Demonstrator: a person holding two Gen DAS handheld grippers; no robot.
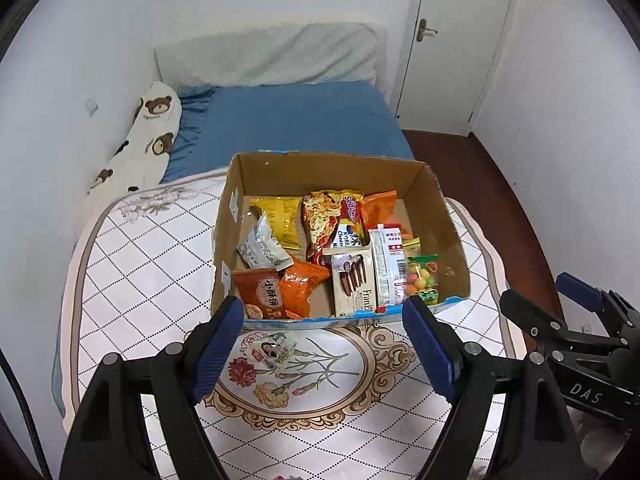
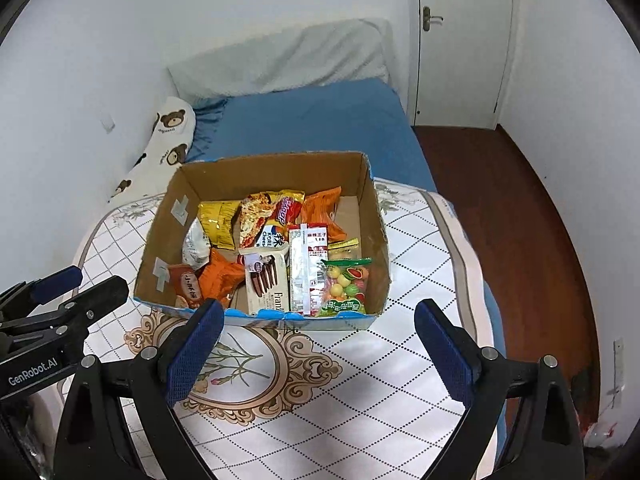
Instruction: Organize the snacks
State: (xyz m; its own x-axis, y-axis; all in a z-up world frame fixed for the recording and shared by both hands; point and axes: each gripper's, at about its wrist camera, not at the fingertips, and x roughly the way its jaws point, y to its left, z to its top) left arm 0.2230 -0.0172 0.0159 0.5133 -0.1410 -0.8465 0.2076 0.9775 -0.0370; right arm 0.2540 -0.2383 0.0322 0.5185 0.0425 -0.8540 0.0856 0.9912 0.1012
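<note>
A cardboard box (image 1: 316,168) stands on the patterned quilt, holding several snack packs: orange bags (image 1: 298,286), a yellow bag (image 1: 280,220), a white cookie box (image 1: 352,284) and a bag of fruit candies (image 1: 422,280). One small pale snack packet (image 1: 270,350) lies on the quilt in front of the box, between my left fingers. My left gripper (image 1: 326,346) is open and empty above it. My right gripper (image 2: 320,352) is open and empty in front of the box (image 2: 272,168). The right gripper also shows in the left wrist view (image 1: 560,304).
The quilt (image 1: 132,264) covers the near end of a bed with a blue sheet (image 1: 296,120). A bear-print pillow (image 1: 144,140) lies along the left wall. A white door (image 2: 460,40) and dark wood floor (image 2: 500,208) are to the right.
</note>
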